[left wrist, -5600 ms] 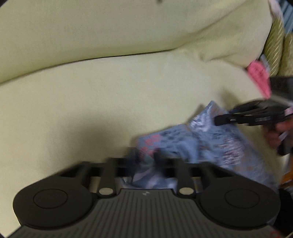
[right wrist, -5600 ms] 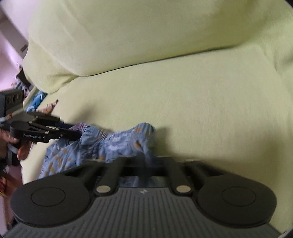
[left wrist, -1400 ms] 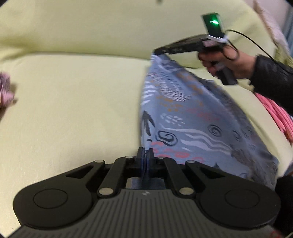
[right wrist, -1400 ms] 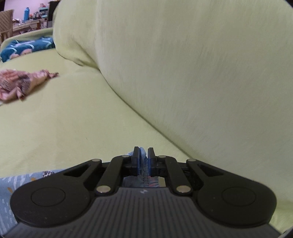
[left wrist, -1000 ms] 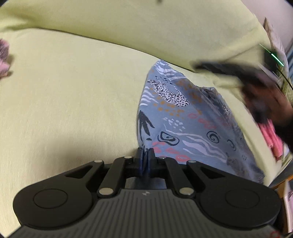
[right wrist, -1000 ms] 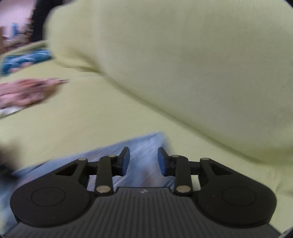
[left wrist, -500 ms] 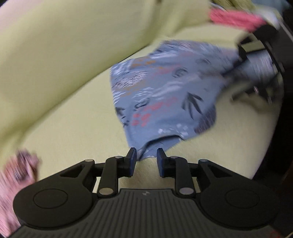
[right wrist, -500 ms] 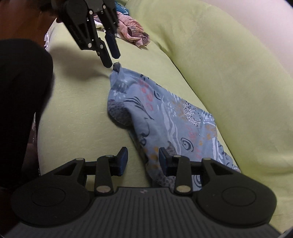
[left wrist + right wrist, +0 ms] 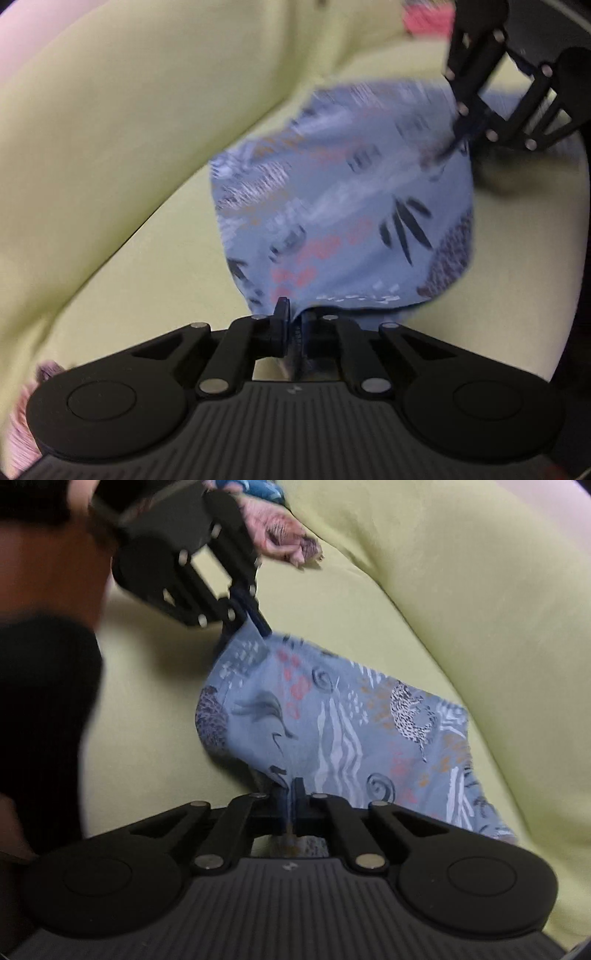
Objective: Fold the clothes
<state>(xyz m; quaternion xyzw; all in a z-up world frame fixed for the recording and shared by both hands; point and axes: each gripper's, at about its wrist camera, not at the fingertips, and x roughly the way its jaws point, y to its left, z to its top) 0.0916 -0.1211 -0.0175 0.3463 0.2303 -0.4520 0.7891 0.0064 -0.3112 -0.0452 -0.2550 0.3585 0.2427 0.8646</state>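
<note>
Left gripper [image 9: 293, 325] jaws just closed, pinching edge of blue patterned garment [image 9: 343, 214]. Right gripper [image 9: 291, 794] jaws just closed, pinching its opposite edge; cloth spread ahead of jaws.

**Patterned blue-grey garment, spread on yellow-green cushion**

Blue-grey garment [image 9: 332, 731] printed with leopards, swirls, white stripes and coral spots. Lay mostly flat along seat of yellow-green sofa [image 9: 443, 590], close beside backrest. Near edge slightly bunched and lifted; far corner raised to a point. Blurred in left wrist view.

Opposed close downward views, shared garment [image 9: 343, 206]
</note>
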